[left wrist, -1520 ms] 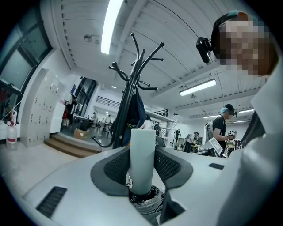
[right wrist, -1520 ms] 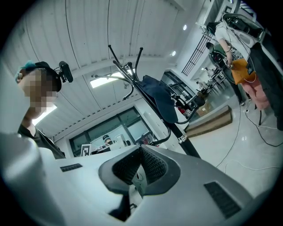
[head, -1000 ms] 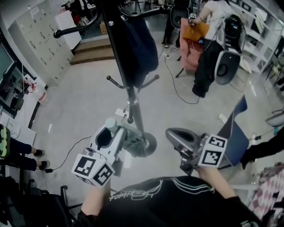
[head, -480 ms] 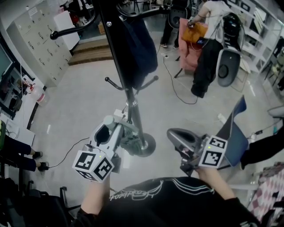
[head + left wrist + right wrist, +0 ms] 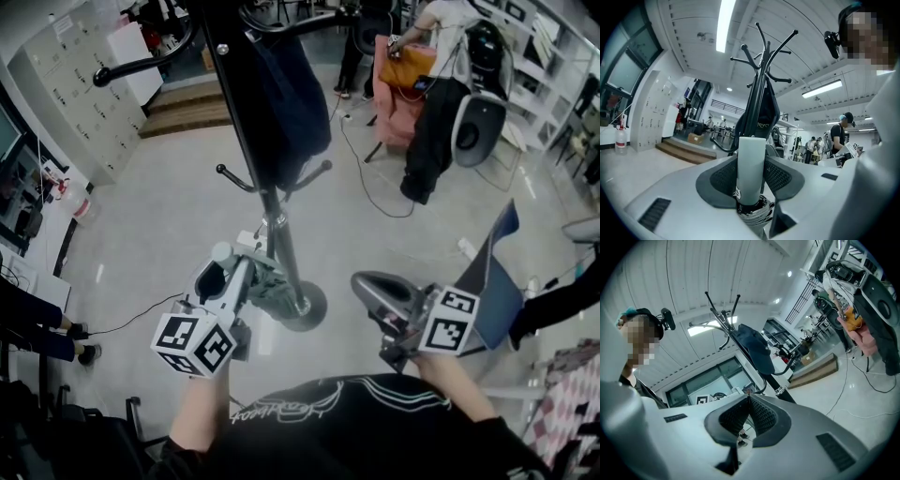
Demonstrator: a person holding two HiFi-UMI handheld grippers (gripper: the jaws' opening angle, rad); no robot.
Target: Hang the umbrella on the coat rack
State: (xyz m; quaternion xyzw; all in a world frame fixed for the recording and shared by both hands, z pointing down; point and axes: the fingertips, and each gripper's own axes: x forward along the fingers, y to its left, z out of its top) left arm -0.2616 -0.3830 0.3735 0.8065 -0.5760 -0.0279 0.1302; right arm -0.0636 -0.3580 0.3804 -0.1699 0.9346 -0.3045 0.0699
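Note:
A folded umbrella with a pale grey handle (image 5: 751, 168) stands upright between the jaws of my left gripper (image 5: 751, 176), which is shut on that handle. Its bunched canopy (image 5: 755, 214) hangs below the pads. In the head view the left gripper (image 5: 228, 281) holds the umbrella (image 5: 267, 289) close to the foot of the black coat rack (image 5: 251, 155). The rack's hooks (image 5: 761, 44) rise high above the handle, and a dark garment (image 5: 291, 89) hangs on the rack. My right gripper (image 5: 367, 286) is shut with nothing in it; its pads (image 5: 758, 416) meet.
The rack's round base (image 5: 309, 305) sits on the pale floor just beyond the left gripper. A blue chair (image 5: 497, 281) is at the right. A person stands by a pink armchair (image 5: 403, 84) at the back. Cables (image 5: 375, 178) trail over the floor. Lockers (image 5: 80, 103) line the left wall.
My left gripper has drifted a little left and lower with the umbrella, staying near the rack's pole. The right gripper has kept still.

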